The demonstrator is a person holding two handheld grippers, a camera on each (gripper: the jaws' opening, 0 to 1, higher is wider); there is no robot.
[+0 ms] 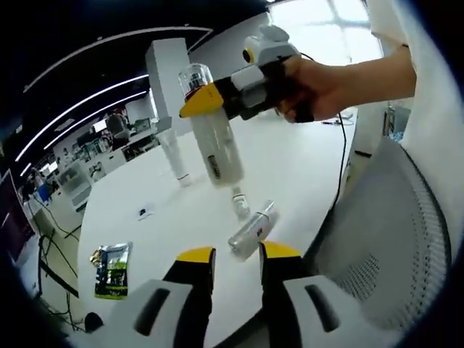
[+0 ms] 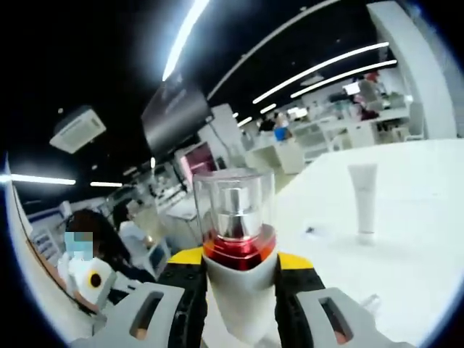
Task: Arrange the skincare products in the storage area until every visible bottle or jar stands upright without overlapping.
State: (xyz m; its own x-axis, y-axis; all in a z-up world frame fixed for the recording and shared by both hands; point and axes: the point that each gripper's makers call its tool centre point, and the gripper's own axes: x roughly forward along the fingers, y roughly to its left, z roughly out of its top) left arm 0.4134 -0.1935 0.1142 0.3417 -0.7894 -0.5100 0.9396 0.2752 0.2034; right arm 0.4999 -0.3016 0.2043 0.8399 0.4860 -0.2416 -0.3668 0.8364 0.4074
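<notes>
My right gripper [image 2: 239, 279] is clamped on a tall pump bottle [image 1: 214, 138] held in the air above the white table [image 1: 290, 174]; its smooth, rounded body could slip or topple when set down. My left gripper [image 1: 237, 262] hangs apart and empty near two small glossy bottles [image 1: 251, 226] lying on their sides, while a matte white tube [image 2: 363, 197] stands upright.

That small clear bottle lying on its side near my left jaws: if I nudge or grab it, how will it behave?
The small clear bottle is round and lies flat on the smooth white table, so a nudge would probably roll it, perhaps into the smaller vial beside it. Its glossy, hard-looking body may slip between the jaws. It is slim, so once stood up it could tip easily.
</notes>
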